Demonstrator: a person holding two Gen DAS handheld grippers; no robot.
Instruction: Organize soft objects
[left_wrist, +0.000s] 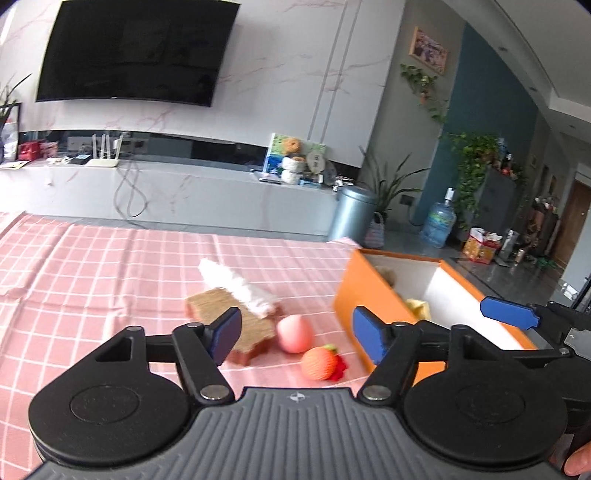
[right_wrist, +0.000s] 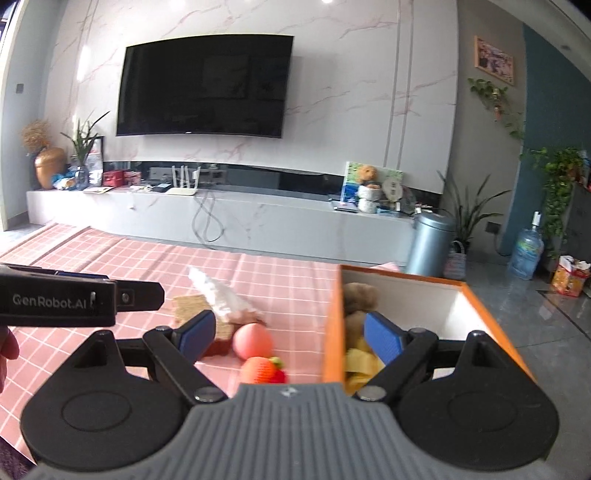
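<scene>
Inside the orange box (right_wrist: 332, 332) we saw blurred brown and yellow items, partly hidden; left gripper (left_wrist: 295, 334) and right gripper (right_wrist: 290, 334) both released, empty.

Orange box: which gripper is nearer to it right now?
Right. The right gripper has one finger already over the orange box, jaws open and empty. The left gripper hangs open over the pink toys beside the box, on its left.

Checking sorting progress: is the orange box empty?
Not empty. The orange box holds a brown plush and something yellow.
</scene>
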